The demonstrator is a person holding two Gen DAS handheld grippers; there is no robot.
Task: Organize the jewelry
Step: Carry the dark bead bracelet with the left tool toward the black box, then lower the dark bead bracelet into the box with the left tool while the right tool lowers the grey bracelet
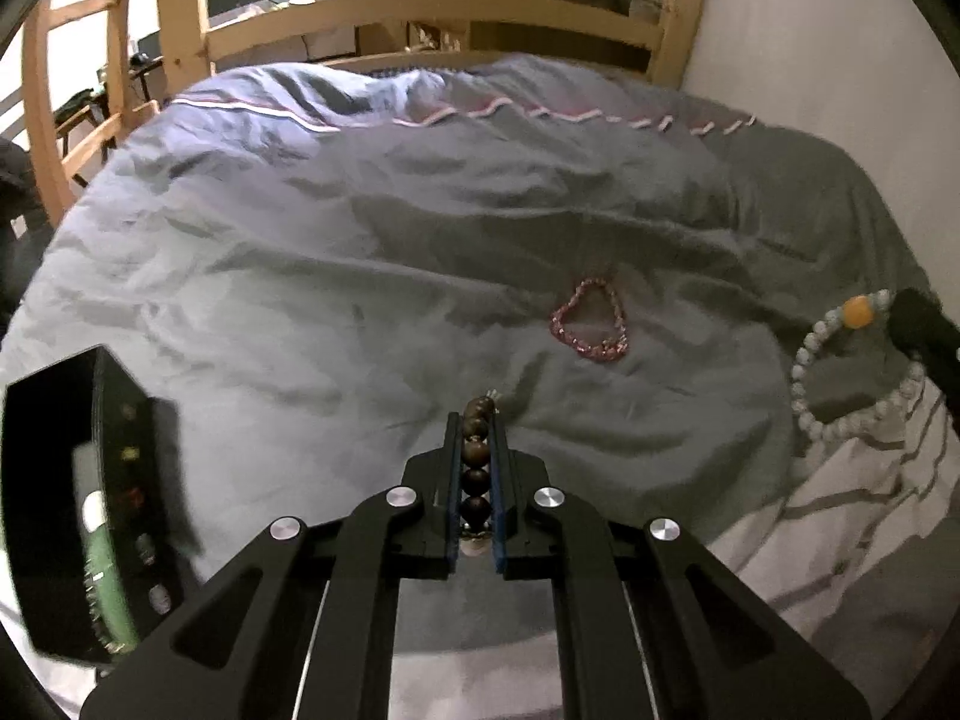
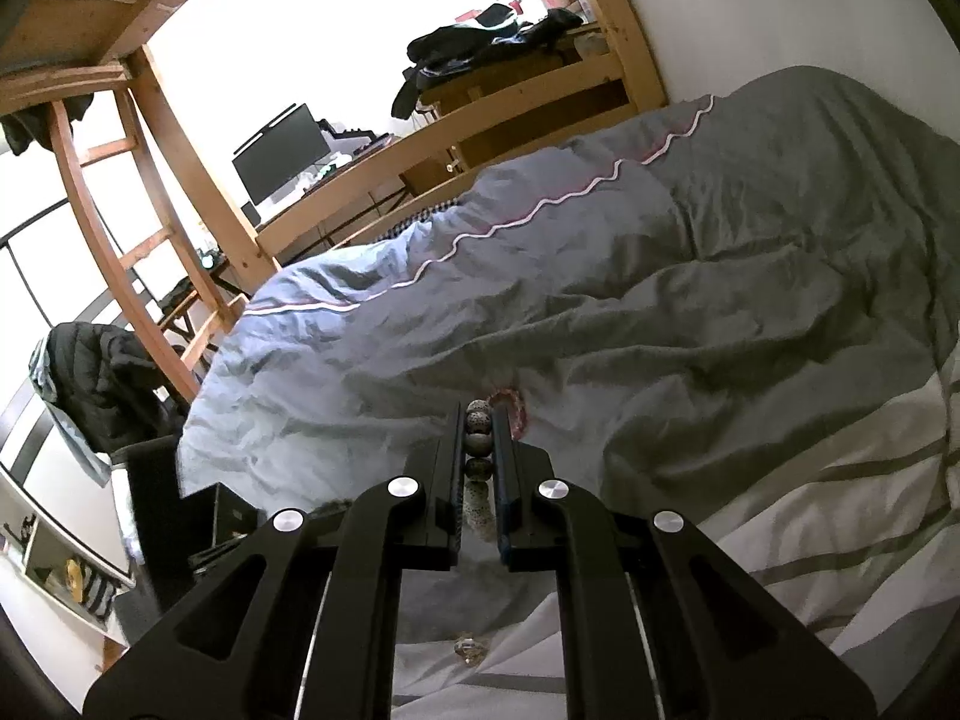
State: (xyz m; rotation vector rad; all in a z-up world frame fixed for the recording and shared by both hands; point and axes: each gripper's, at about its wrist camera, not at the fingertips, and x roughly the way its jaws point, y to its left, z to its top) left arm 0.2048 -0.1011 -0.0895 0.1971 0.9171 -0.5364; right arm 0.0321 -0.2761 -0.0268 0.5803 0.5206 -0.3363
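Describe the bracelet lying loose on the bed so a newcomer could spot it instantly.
Start at the grey duvet covering the bed. Near its middle, beyond the left gripper, lies the pink bracelet. Unlike the dark beads and pale beads, no gripper holds it.

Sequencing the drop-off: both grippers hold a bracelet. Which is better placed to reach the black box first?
Left, probably. The left gripper, shut on the dark bead bracelet, has the black box close on its left. The right gripper, shut on the pale bead bracelet, sits farther from it.

left tongs: clamped tight | right tongs: clamped tight
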